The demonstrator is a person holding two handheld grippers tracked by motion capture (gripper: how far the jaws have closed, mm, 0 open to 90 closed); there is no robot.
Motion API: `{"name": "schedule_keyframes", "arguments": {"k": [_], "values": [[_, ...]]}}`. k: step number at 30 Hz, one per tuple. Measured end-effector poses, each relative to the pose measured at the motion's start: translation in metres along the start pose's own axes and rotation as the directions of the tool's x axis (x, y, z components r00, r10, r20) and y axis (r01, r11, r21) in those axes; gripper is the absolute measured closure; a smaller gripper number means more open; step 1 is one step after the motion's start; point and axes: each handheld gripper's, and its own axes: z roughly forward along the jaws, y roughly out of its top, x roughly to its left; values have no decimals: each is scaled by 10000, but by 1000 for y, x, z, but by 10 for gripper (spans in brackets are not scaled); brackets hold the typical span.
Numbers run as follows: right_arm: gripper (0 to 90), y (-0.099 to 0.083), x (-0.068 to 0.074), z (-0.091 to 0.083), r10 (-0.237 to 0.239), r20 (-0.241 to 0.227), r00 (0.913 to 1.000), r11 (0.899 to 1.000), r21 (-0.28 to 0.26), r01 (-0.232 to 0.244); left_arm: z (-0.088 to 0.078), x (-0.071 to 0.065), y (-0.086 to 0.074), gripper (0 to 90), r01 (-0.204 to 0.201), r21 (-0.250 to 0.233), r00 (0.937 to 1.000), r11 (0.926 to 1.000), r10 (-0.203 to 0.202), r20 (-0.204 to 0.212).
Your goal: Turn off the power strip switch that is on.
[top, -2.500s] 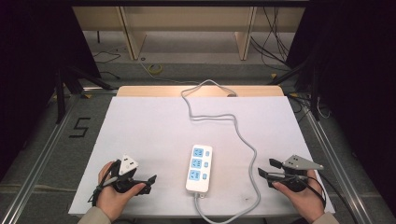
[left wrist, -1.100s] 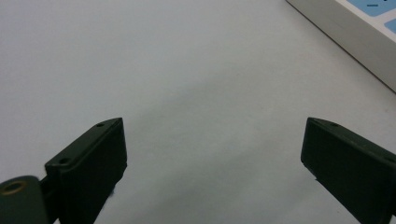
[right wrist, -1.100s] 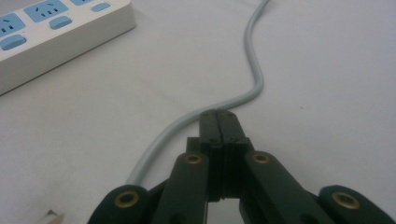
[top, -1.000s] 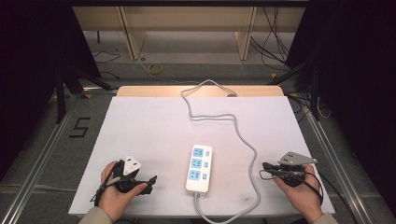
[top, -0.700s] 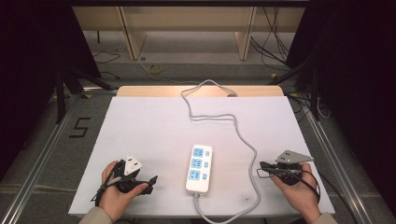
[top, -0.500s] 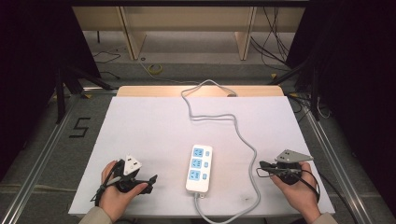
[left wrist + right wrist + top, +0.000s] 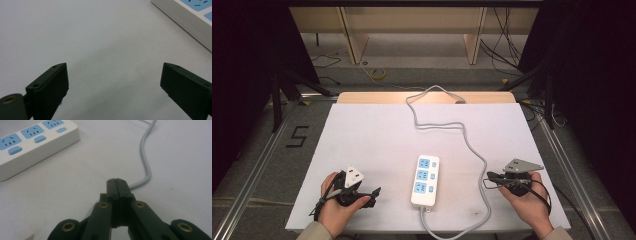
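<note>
White table with a power strip between two grippers.
Nothing begun: left gripper spread wide, right gripper pressed together, both empty.

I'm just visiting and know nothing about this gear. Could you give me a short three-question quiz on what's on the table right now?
1. True or false: the left gripper has its jaws spread apart.
2. How many blue sockets does the power strip show in the high view? A) two B) three C) five
3. Fill in: the right gripper has its jaws ____, beside the grey cable.

Key: 1 true; 2 B; 3 shut, and nothing visible between them.
</note>
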Motion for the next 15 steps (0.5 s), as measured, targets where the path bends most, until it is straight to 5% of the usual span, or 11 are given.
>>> {"name": "schedule_keyframes", "arguments": {"k": [15], "values": [[900,8,5,6,-179,-108,9998,9998,-1,179,0,0,0,75,17,-55,10000,10000,-17,7]]}}
